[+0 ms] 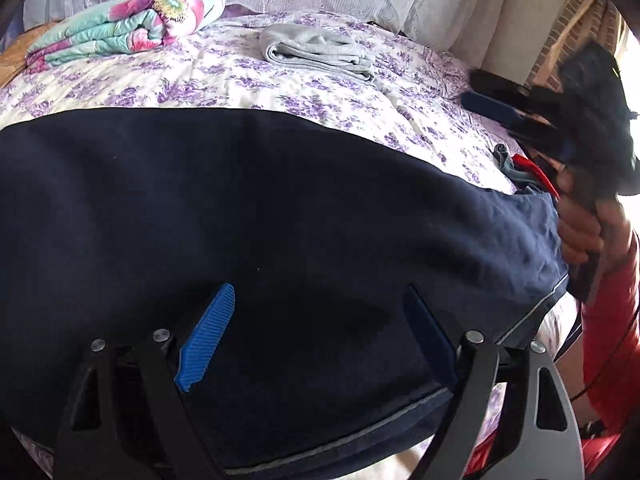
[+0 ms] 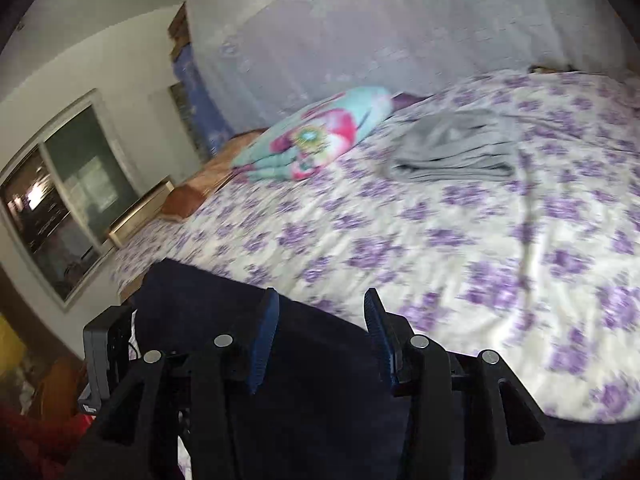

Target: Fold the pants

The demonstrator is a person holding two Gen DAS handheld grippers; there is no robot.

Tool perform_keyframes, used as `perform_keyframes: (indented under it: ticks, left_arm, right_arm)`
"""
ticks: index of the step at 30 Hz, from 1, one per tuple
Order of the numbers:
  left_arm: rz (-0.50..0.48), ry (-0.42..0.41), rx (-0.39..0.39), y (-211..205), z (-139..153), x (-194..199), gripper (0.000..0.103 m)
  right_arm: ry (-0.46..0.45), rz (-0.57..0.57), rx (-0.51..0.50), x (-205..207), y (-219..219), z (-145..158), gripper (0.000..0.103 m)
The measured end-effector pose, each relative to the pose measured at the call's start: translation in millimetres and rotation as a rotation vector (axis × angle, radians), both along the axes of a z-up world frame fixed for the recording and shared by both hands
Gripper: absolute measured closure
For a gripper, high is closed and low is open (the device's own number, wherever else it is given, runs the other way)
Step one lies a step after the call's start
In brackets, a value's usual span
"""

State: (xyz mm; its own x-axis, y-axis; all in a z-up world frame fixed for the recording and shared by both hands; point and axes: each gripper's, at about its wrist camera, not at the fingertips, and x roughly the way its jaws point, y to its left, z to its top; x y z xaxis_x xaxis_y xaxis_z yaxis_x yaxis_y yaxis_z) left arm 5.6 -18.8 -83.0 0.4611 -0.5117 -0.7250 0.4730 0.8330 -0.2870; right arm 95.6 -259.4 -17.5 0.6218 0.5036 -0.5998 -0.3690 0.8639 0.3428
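Navy pants (image 1: pixel 280 200) lie spread flat across the near part of the bed, with a pale piped edge along the front. My left gripper (image 1: pixel 318 290) hovers over their near middle, open, its blue pads wide apart and no cloth pinched. At the right edge of the left wrist view a hand in a red sleeve holds my right gripper (image 1: pixel 470 88), blurred, above the bed past the pants' right end. In the right wrist view the right gripper (image 2: pixel 322 294) is open, with the pants (image 2: pixel 192 296) beneath it and nothing gripped.
The bed has a white sheet with purple flowers (image 1: pixel 240 84). On its far side lie a folded grey garment (image 1: pixel 316 52) and a folded floral blanket (image 1: pixel 124 28). Red and grey items (image 1: pixel 532 168) sit at the bed's right edge. A window (image 2: pixel 60 200) is on the left wall.
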Motion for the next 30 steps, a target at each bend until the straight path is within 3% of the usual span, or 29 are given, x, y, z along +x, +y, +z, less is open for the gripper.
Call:
perform_keyframes:
  ticks: [5, 9, 11, 16, 20, 22, 23, 25, 26, 28, 30]
  left_arm:
    - [-0.013, -0.043, -0.018, 4.3, -2.4, -7.1, 0.020]
    - [-0.038, -0.066, -0.069, 9.1, -4.7, -8.5, 0.014]
    - [-0.054, -0.095, -0.059, 6.4, -6.8, -11.6, 0.012]
    - [-0.054, -0.115, -0.046, 2.9, -6.9, -14.9, 0.008]
    - [-0.056, -0.118, -0.052, 1.3, -6.8, -13.4, 0.007]
    - [-0.058, -0.122, -0.052, 0.4, -7.0, -13.3, 0.006]
    - [-0.058, -0.121, -0.052, 1.1, -7.3, -13.5, 0.006]
    - [-0.059, -0.121, -0.055, 1.5, -7.3, -13.7, 0.006]
    - [-0.060, -0.120, -0.057, 1.9, -7.7, -13.9, 0.006]
    - [-0.062, -0.120, -0.061, 2.5, -7.7, -13.1, 0.006]
    - [-0.065, -0.118, -0.065, 3.0, -7.4, -11.5, 0.006]
  right_arm:
    - [0.126, 0.211, -0.047, -2.7, 62.3, -37.5, 0.057]
    - [0.197, 0.297, -0.046, -34.4, 70.8, -59.4, 0.050]
    - [0.224, 0.307, -0.038, -40.0, 66.6, -59.8, 0.050]
    - [0.130, 0.214, 0.036, -19.9, 37.6, -22.8, 0.050]
    - [0.078, 0.115, -0.060, 22.8, 31.5, -22.3, 0.044]
    - [0.143, 0.065, -0.123, 51.9, 30.8, -41.3, 0.045]
    - [0.210, 0.066, -0.103, 62.1, 29.5, -52.5, 0.047]
    - [0.332, 0.123, -0.003, 66.5, 31.5, -70.5, 0.083]
    - [0.341, 0.136, 0.020, 58.8, 33.1, -73.1, 0.088]
    - [0.277, 0.151, 0.000, 34.3, 37.9, -66.5, 0.100]
    - [0.180, 0.193, -0.051, -2.9, 49.3, -51.8, 0.100]
